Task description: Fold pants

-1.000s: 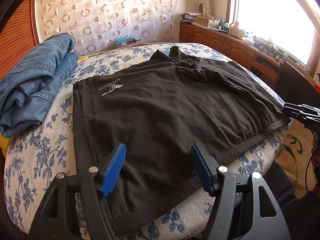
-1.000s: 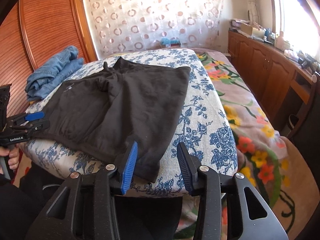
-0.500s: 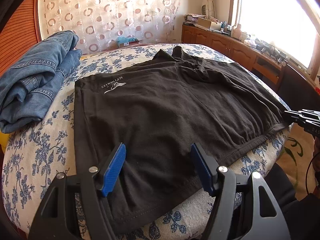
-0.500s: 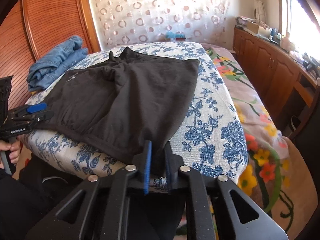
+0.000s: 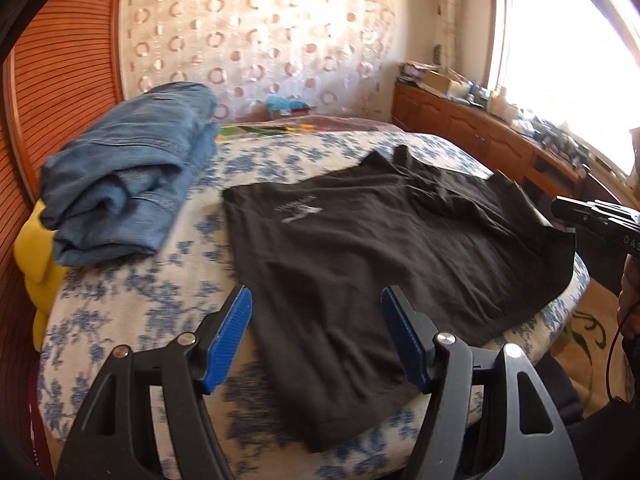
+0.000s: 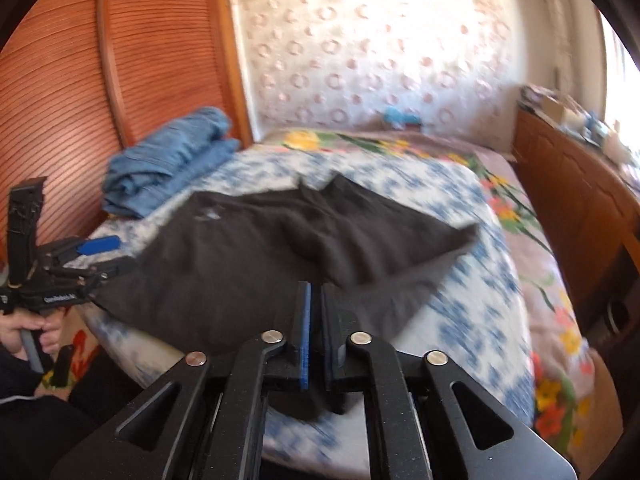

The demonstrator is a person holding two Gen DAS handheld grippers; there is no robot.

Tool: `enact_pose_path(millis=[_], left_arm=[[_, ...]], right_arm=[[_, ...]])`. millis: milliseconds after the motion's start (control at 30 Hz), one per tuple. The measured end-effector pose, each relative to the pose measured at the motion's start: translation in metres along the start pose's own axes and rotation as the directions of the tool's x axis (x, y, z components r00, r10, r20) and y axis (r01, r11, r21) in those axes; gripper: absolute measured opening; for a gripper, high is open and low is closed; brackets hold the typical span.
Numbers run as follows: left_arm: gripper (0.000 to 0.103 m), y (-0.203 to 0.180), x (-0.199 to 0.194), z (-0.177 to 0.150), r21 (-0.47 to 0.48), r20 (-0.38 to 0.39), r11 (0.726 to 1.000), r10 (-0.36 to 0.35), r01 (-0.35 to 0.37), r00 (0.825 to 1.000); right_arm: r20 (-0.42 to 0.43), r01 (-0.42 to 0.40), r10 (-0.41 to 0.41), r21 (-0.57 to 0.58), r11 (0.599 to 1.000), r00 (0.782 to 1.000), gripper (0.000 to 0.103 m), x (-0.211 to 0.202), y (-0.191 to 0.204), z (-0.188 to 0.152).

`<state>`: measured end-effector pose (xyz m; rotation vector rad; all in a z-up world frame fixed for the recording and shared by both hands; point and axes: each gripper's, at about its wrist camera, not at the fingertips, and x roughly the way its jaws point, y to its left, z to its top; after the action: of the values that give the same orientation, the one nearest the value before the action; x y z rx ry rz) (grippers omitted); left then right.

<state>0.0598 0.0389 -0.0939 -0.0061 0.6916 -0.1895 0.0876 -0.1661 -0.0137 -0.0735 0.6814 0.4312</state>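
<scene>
Since 0.5 s ago: the right gripper (image 6: 316,332) stays clamped on the near corner of the pants (image 5: 384,264) and has lifted it; that side of the cloth now rises off the bed (image 5: 132,300) and hangs from the pads in a sloping sheet, where before it lay flat. The left gripper (image 5: 316,336) has drawn back toward the foot of the bed; the pants' near hem now lies between and ahead of its fingers rather than under them. Both views are motion-blurred.

Pants: black, spread across the blue-flowered cover, waistband side toward the foot of the bed. A pale printed logo (image 5: 298,210) sits on the leg nearer the jeans (image 5: 128,184). A ridge of bunched cloth runs up the middle toward the far end. The right-hand edge is pulled up and creased toward the right gripper; the rest still lies on the bed.

Left gripper: jaws wide apart, blue pads (image 5: 228,340) showing on both fingers, nothing held. It hovers over the near hem; contact with the cloth cannot be told.

Right gripper: jaws nearly closed, only a thin gap, black cloth pinched between the pads (image 6: 306,336). A fold of cloth hangs below the fingers.

Jeans: folded stack on the bed, left of the pants and apart from them.
</scene>
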Motion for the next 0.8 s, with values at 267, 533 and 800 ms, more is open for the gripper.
enact_pose_path(millis=[267,533,800], left_arm=[[0.067,0.034,-0.008,-0.005,-0.045,0.004,0.997,0.057,-0.057,0.998],[0.067,0.034,-0.007,-0.008,-0.038,0.004,0.998,0.047,-0.047,0.999],[0.067,0.013,0.006,0.0,0.007,-0.009,1.0,-0.004,0.004,1.0]], right_arm=[[-0.008,-0.087,0.087,-0.122,0.989,0.996,0.001,0.037,0.059,0.029],[-0.026,0.015,-0.017,-0.054,0.998,1.0,0.013,0.032,0.026,0.011],[-0.066,0.172,-0.17,0.023,0.985,0.983,0.036,0.007,-0.024,-0.029]])
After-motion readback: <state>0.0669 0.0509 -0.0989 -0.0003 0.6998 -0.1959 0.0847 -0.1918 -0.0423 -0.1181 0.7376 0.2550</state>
